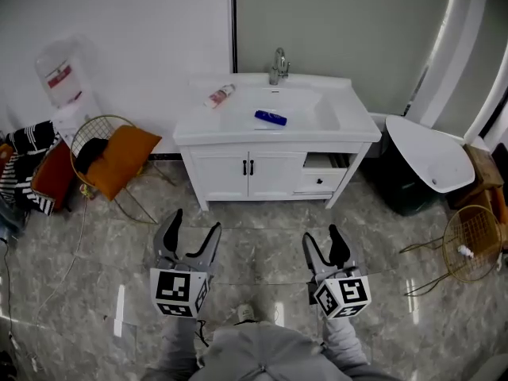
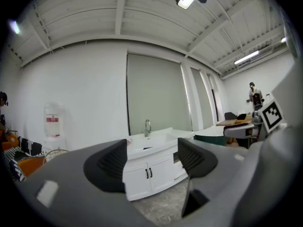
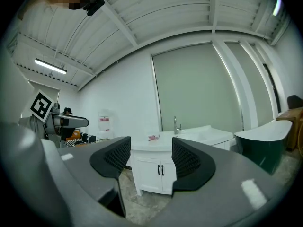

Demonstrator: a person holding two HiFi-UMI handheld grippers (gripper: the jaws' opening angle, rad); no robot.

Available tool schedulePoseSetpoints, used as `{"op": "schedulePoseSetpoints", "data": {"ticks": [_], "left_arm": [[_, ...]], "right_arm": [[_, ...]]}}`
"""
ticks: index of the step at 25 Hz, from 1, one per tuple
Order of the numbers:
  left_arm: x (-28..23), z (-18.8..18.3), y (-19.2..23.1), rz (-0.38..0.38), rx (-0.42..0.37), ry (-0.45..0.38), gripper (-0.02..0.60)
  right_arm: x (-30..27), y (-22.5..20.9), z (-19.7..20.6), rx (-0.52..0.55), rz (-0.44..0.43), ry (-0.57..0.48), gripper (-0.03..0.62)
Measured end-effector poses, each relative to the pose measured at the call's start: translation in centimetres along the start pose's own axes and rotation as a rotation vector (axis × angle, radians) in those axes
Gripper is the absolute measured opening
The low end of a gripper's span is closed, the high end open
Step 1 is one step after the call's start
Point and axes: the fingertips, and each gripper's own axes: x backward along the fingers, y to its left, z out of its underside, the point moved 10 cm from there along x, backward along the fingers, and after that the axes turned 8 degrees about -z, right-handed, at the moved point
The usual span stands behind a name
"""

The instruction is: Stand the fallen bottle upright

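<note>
A small blue bottle [image 1: 271, 117] lies on its side in the basin of the white vanity [image 1: 238, 137], below the faucet [image 1: 278, 66]. On the counter's left part, a white and red bottle [image 1: 219, 96] also lies flat. My left gripper [image 1: 193, 232] and right gripper [image 1: 324, 244] hang over the floor well short of the vanity, both open and empty. In the left gripper view the vanity [image 2: 156, 174] shows between the parted jaws of the left gripper [image 2: 151, 157], with the blue bottle [image 2: 147, 148] faint. Ahead of the right gripper [image 3: 149, 160] lies the white and red bottle [image 3: 152, 137].
A drawer [image 1: 325, 165] stands open at the vanity's right. A dark tub with a white rim [image 1: 429, 161] and a wire basket [image 1: 472, 240] are to the right. A wire chair with an orange cushion [image 1: 119, 161], clothes and a water dispenser [image 1: 59, 82] are to the left.
</note>
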Motion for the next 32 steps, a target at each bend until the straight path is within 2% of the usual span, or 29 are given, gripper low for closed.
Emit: {"op": "schedulePoseSetpoints", "data": {"ticks": [7,16,24,32], "left_arm": [[-7.0,-0.5,4.7,0.032,-0.008,-0.005,0.364],[-14.6,0.7,8.4,0.005,0.019,0.017,0.364],[-24.8,0.2,10.4,-0.039,0.019,0.030,0.364],[-36.8,-1.6,11.5,-0.088,-0.019,0.048,0.364]], "right_arm": [[-8.3,0.2,-0.9,0.005,0.007,-0.008,0.275],[-17.6,-2.3,-0.5,0.006,-0.023,0.014,0.275],[-28.1,-7.6,-0.8,-0.006,-0.081,0.015,0.275],[-38.9,-14.5,-2.0,-0.021,-0.142,-0.004,0.275]]}}
